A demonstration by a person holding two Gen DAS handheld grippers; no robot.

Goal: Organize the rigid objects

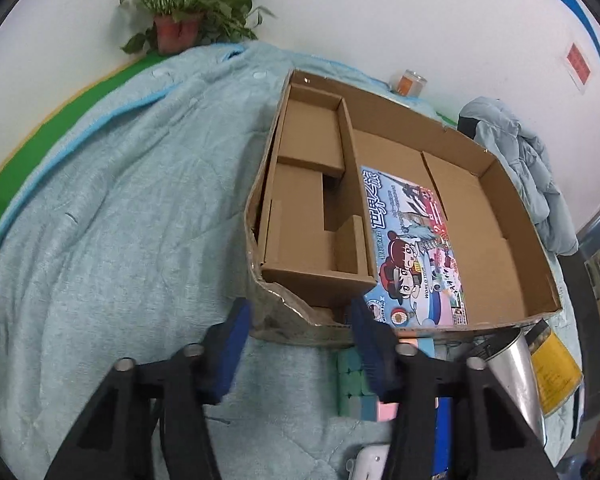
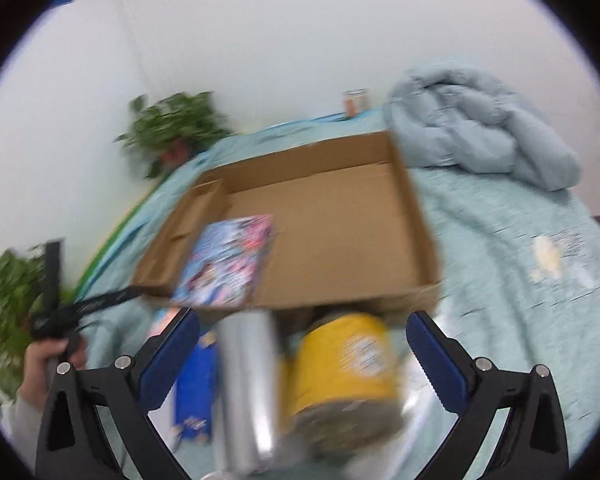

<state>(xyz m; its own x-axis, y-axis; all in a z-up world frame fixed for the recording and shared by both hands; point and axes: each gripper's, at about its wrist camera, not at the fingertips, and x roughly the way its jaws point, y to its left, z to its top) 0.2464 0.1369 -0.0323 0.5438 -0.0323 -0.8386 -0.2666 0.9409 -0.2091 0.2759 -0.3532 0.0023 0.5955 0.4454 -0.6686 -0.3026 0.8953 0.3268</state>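
Observation:
A big open cardboard box [image 1: 512,236] lies on a light blue blanket; it also shows in the right wrist view [image 2: 340,232]. Inside lie a colourful cartoon board-game box [image 1: 414,248] [image 2: 228,264] and a smaller cardboard tray [image 1: 300,216]. My left gripper [image 1: 300,344] is open and empty at the box's torn near-left corner. My right gripper [image 2: 300,364] is open wide, with a silver cylinder [image 2: 248,392] and a yellow can [image 2: 344,368] lying between its fingers, in front of the box. The right wrist view is blurred.
A pastel block set [image 1: 354,384], a silver cylinder [image 1: 512,376] and a yellow can [image 1: 554,368] lie before the box. A blue packet [image 2: 194,392] lies left of the cylinder. Potted plant [image 1: 180,12], a tin [image 1: 408,82] and a bundled jacket [image 1: 520,160] stand behind.

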